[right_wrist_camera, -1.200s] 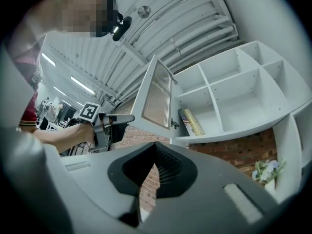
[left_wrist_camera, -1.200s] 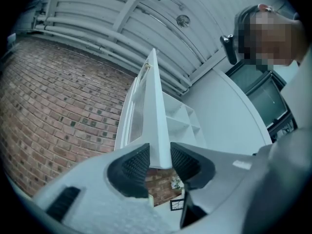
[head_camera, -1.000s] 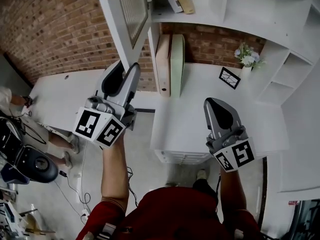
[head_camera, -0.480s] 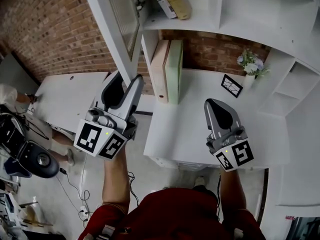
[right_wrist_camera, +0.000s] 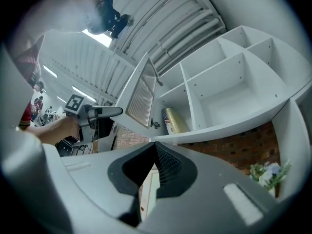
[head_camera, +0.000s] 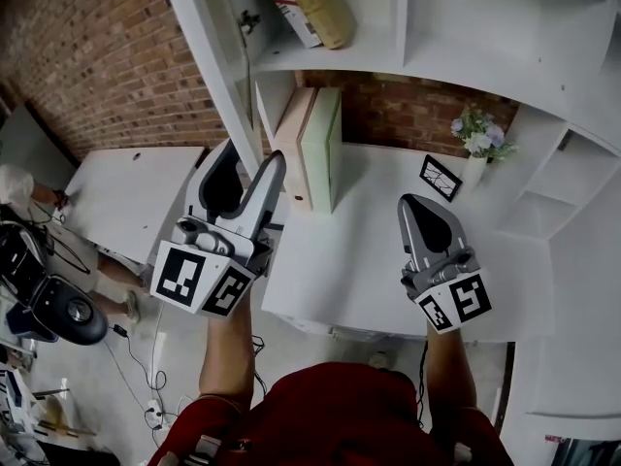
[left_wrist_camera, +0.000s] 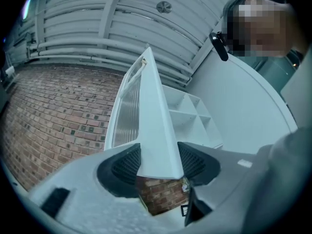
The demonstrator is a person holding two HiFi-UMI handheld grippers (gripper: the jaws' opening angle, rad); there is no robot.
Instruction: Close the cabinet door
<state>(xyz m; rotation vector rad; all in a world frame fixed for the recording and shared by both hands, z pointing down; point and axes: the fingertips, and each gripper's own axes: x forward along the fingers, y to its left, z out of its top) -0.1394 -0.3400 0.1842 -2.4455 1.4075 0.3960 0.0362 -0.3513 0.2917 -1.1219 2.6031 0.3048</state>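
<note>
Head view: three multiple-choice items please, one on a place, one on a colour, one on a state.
1. The binders stand: A on the desk under the cabinet; B on the floor; C inside a drawer.
2. The back wall is: A red brick; B green tile; C bare wood.
3. The cabinet door is: A shut; B open; C off its hinges.
A: upright on the desk. A: bricks show behind. B: it swings out, its edge between the left gripper's jaws, which have just been opening.
</note>
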